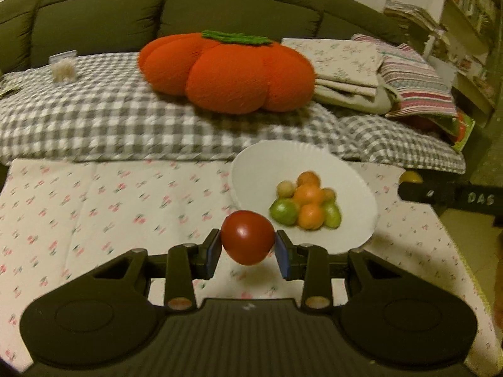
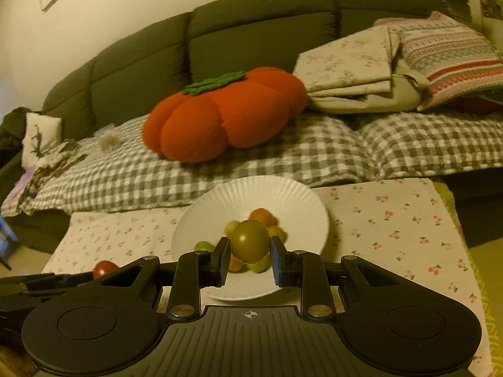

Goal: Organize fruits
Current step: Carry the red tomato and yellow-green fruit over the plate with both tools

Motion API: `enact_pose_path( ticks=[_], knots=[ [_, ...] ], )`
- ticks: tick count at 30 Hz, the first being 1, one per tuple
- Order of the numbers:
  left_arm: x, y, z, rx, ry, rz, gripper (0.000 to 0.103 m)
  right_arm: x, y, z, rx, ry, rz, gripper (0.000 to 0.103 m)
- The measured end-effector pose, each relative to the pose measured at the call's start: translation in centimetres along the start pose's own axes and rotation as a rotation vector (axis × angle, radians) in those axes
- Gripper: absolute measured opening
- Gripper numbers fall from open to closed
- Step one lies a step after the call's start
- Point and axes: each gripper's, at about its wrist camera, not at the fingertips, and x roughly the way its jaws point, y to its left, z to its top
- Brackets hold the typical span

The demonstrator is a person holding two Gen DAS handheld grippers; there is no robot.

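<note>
My left gripper (image 1: pixel 248 245) is shut on a red tomato (image 1: pixel 247 237) and holds it above the cherry-print cloth, just left of the white paper plate (image 1: pixel 261 163). The plate holds a pile of orange and green fruits (image 1: pixel 306 202). My right gripper (image 2: pixel 249 253) is shut on a green tomato (image 2: pixel 250 240) and holds it over the same plate (image 2: pixel 283 194), above the fruit pile (image 2: pixel 262 216). The red tomato (image 2: pixel 105 268) and the left gripper also show at the lower left of the right wrist view. The right gripper's arm (image 1: pixel 452 196) shows at the right edge of the left wrist view.
The table carries a cherry-print cloth (image 1: pixel 94 201). Behind it is a dark sofa with a checked blanket (image 1: pixel 94 119), a big orange pumpkin cushion (image 1: pixel 229 72), and folded linens (image 1: pixel 345 59). Shelves (image 1: pixel 471 31) stand at the far right.
</note>
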Motion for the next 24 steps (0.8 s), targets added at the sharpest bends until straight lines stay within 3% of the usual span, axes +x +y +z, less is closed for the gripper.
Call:
enact_pose_path(
  ticks=[10, 24],
  knots=[
    [4.7, -0.4, 2.9, -0.002, -0.006, -0.067, 0.035, 3.0, -2.4, 0.6, 0.022, 0.021, -0.056, 0.025],
    [9.0, -1.0, 3.7, 0.049, 0.027, -0.088, 0.035, 7.2, -1.9, -0.8, -0.068, 0.078, -0.072, 0.025]
  ],
)
